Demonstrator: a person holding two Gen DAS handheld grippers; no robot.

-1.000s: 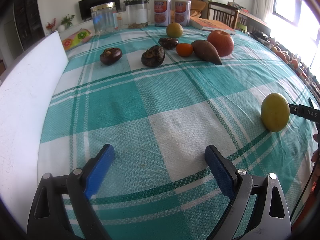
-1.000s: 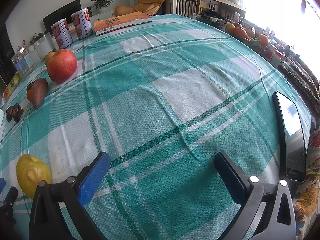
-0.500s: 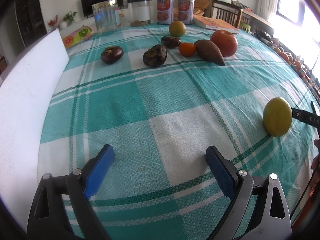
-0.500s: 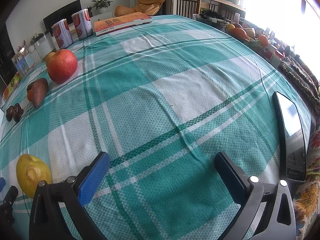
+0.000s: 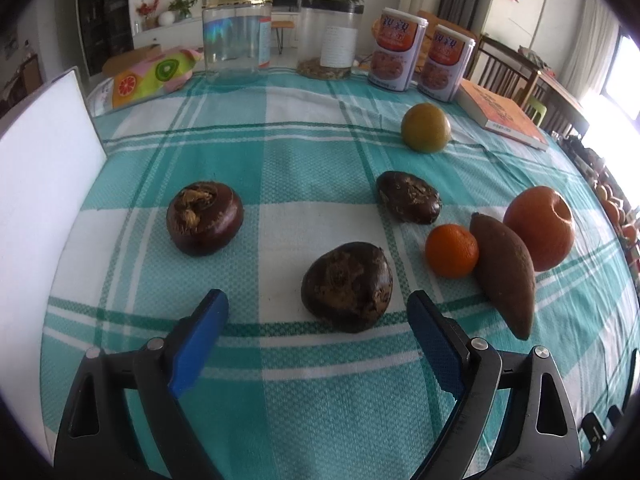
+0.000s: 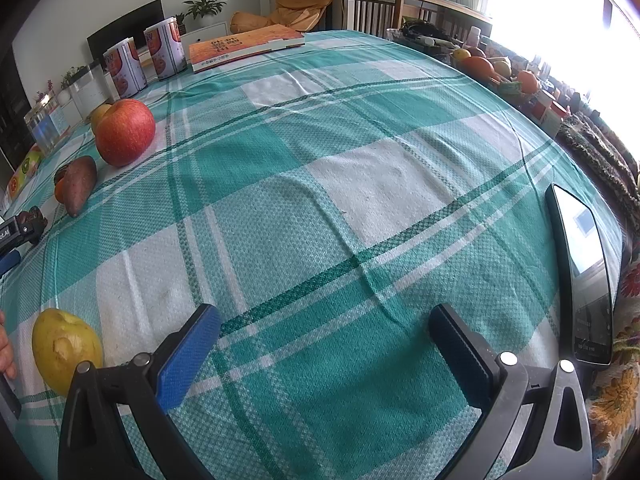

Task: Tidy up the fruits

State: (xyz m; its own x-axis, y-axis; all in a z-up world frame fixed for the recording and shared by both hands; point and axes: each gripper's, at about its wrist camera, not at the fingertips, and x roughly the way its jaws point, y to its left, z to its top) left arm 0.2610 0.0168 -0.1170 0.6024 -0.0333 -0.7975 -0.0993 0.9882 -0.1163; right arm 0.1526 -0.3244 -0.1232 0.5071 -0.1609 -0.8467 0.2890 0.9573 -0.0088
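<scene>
Left tongs (image 5: pixel 316 312) released, jaws spread, empty, just short of a dark brown fruit (image 5: pixel 347 286) lying on the bench (image 5: pixel 280 140). Right tongs (image 6: pixel 324 332) likewise released and empty above bare cloth; yellow fruit (image 6: pixel 66 350) lies beside its left jaw.

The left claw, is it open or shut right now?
Open. The left claw has its blue pads spread wide apart, empty, with the nearest dark brown fruit just ahead between them, untouched.
</scene>
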